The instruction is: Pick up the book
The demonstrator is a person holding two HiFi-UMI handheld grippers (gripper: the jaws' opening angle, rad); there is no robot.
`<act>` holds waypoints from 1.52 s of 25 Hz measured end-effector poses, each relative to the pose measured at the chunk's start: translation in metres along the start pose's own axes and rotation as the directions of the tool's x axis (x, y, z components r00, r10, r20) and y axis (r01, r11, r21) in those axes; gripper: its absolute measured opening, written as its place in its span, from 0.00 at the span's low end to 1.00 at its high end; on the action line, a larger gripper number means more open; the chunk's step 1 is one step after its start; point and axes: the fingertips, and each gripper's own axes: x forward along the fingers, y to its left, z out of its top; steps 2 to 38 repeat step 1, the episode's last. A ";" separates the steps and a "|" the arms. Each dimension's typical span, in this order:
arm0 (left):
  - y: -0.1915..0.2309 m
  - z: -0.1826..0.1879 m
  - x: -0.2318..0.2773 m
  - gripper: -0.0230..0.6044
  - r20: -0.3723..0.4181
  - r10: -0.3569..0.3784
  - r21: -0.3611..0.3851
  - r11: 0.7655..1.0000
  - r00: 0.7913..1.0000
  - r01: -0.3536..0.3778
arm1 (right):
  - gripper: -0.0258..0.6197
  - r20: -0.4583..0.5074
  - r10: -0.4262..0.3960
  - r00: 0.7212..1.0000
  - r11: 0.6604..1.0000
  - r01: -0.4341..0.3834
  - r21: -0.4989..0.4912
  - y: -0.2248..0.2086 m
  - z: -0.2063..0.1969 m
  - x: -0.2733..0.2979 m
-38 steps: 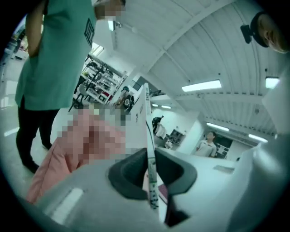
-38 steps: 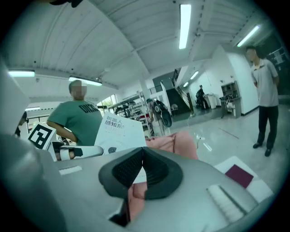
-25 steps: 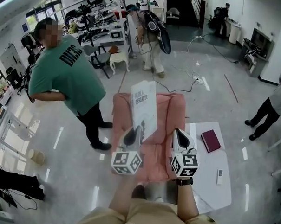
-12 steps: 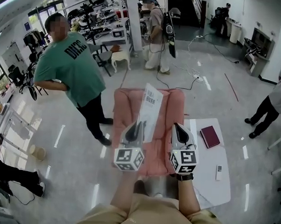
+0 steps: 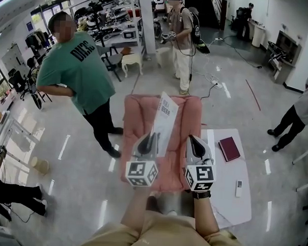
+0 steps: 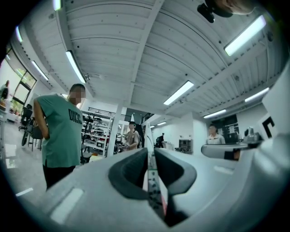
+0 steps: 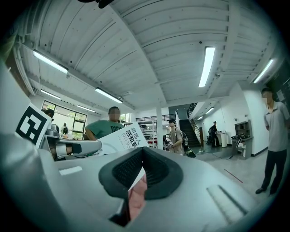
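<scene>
- Straight below the head camera: pink armchair (image 5: 139, 119), biggest item, on a glossy grey floor (image 5: 81, 162).
- White counter (image 5: 227, 199) sits just to the right of the armchair.
- Person in a green T-shirt (image 5: 77, 70) stands left of the armchair, side-on. The same person shows in the left gripper view (image 6: 59, 131) and behind the book in the right gripper view (image 7: 106, 124).
- Person with a backpack (image 5: 183, 39) is further back on the open floor, also seen at (image 6: 132, 138) and (image 7: 176, 138).
- Another person (image 5: 297, 118) is partly cut off by the right edge and stands at the right of the right gripper view (image 7: 274, 136).
- White book (image 5: 164, 118) is in the air above the armchair, standing on edge with its top leaning right. It touches neither chair nor counter.
- Left gripper (image 5: 152, 137): fingers nearly closed, clamped on the book's lower edge. The edge runs straight between the pads (image 6: 152, 181).
- Right gripper (image 5: 192, 139): just right of the left one, apart from the book. Fingers meet at the tips (image 7: 142, 152) with nothing between them; the book cover (image 7: 122, 138) shows off to its left.
- Dark red book (image 5: 230, 151) lies flat on the counter's far end.
- Small remote (image 5: 238, 188) lies on the counter, nearer than the red book.
</scene>
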 end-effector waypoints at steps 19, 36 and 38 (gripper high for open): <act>0.001 -0.001 0.001 0.10 -0.001 -0.002 0.003 1.000 1.000 0.002 | 0.05 0.002 -0.001 1.000 1.000 0.001 0.000 0.000 -0.001 0.001; 0.001 -0.001 0.001 0.10 -0.001 -0.002 0.003 1.000 1.000 0.002 | 0.05 0.002 -0.001 1.000 1.000 0.001 0.000 0.000 -0.001 0.001; 0.001 -0.001 0.001 0.10 -0.001 -0.002 0.003 1.000 1.000 0.002 | 0.05 0.002 -0.001 1.000 1.000 0.001 0.000 0.000 -0.001 0.001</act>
